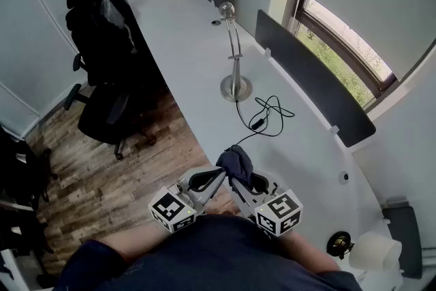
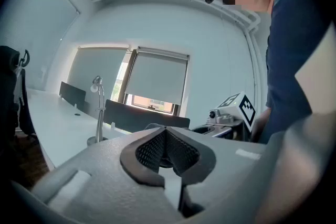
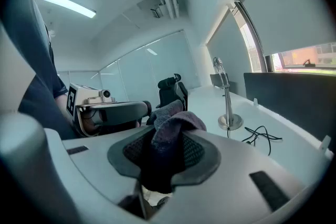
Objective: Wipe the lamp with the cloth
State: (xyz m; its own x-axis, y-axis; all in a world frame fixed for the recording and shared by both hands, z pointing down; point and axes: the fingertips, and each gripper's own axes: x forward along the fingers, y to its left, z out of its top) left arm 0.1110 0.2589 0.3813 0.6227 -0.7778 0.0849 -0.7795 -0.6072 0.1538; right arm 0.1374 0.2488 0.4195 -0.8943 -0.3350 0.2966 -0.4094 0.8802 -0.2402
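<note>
A slim silver desk lamp [image 1: 235, 58] stands on the white desk [image 1: 184, 44], its round base beside a tangled black cable [image 1: 267, 114]. My right gripper [image 1: 238, 178] hovers over the desk's near edge, shut on a dark grey-blue cloth [image 1: 235, 161] that bunches up out of its jaws. In the right gripper view the cloth [image 3: 167, 131] fills the gap between the pads, with the lamp [image 3: 226, 97] far ahead. My left gripper [image 1: 219, 176] sits close beside the right one, shut with nothing in it; its pads [image 2: 152, 150] meet at the tip. The lamp [image 2: 97, 107] shows at the left of that view.
Dark divider panels [image 1: 313, 82] line the desk's far edge under the window. A black office chair [image 1: 105, 58] with a jacket stands on the wood floor to the left. A white roll [image 1: 375, 250] and a small brass object [image 1: 338, 242] sit at the desk's right end.
</note>
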